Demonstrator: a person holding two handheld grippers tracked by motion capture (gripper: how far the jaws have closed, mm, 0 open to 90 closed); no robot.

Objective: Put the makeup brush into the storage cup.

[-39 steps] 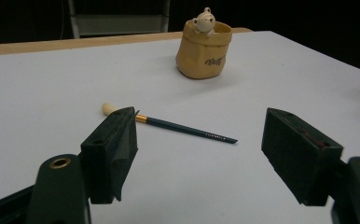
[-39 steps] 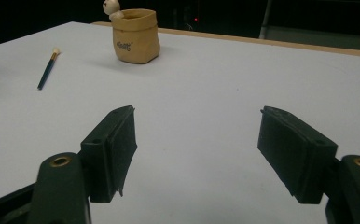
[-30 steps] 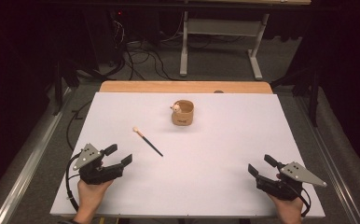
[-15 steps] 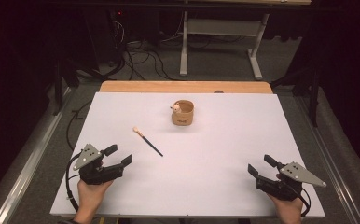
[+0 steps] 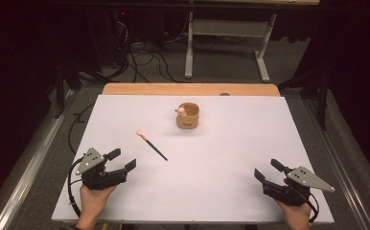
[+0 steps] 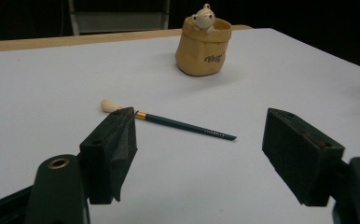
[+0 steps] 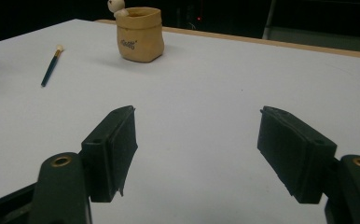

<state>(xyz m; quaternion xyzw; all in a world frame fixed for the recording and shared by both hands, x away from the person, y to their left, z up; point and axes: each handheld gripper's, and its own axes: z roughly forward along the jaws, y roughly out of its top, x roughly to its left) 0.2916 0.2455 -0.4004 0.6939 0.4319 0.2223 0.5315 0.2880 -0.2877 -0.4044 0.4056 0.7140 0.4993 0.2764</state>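
With both grippers spread empty at the near edge, we judged the left gripper (image 5: 118,162) should close across the brush (image 5: 151,145) lying flat just beyond it, short of the cup (image 5: 188,116).

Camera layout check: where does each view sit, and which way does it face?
High view: above the person's side, looking forward and down; both hands, left gripper, right gripper.
Left gripper view: low, between open fingers, facing brush and cup.
Right gripper view: low, between open fingers, facing the cup.
All share brush and cup.
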